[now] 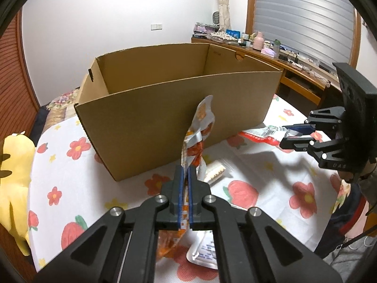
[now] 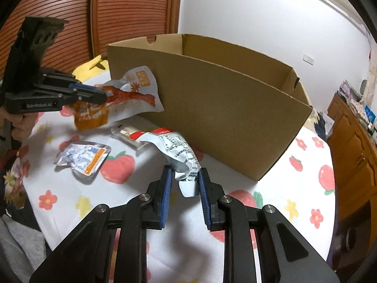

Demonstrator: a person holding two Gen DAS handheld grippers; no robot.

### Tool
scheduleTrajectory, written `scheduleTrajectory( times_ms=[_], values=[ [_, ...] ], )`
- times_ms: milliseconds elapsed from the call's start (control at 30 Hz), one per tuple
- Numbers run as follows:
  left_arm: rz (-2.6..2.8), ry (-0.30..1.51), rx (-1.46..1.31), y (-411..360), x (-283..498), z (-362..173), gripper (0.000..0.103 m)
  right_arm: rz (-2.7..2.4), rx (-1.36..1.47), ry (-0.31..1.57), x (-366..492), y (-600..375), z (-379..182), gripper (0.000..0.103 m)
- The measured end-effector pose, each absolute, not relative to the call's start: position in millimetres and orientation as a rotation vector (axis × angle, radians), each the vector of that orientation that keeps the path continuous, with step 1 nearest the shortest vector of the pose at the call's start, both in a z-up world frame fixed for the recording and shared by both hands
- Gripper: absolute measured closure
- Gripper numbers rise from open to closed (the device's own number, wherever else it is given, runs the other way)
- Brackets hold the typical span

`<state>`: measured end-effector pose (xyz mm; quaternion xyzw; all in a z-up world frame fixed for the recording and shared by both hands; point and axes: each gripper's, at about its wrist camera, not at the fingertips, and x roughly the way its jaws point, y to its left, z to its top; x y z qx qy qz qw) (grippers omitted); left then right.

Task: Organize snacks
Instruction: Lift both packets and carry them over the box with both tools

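My left gripper is shut on an orange-and-white snack packet that stands up in front of the open cardboard box. In the right wrist view the same left gripper holds that packet above the cloth, left of the box. My right gripper is shut on the crumpled end of a silver-and-red packet, close to the box's near wall. From the left wrist view, the right gripper and its silver packet are at the box's right corner.
A small silver packet with blue and orange print and a clear-wrapped wafer bar lie on the flowered cloth. A yellow plush toy sits at the left edge. A cluttered wooden desk runs behind the box.
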<state>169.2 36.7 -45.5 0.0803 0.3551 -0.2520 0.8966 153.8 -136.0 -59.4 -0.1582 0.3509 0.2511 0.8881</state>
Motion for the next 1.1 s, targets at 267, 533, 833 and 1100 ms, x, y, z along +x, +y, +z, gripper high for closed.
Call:
scheduleTrajectory(
  times_ms=[267, 533, 833, 1100],
  values=[
    [-0.489, 0.699, 0.149, 41, 156, -34, 0.103, 0.511, -0.314, 0.713, 148, -136, -56, 0.082],
    [-0.474, 0.624, 0.124, 44, 138, -2, 0.103, 0.513, -0.304, 0.661, 131, -137, -34, 0.082],
    [-0.452, 0.534, 0.115, 44, 147, 35, 0.103, 0.508, -0.293, 0.579, 128, -137, 1, 0.082],
    [-0.446, 0.484, 0.096, 44, 170, 57, 0.103, 0.502, -0.293, 0.526, 145, -135, 22, 0.082]
  ],
)
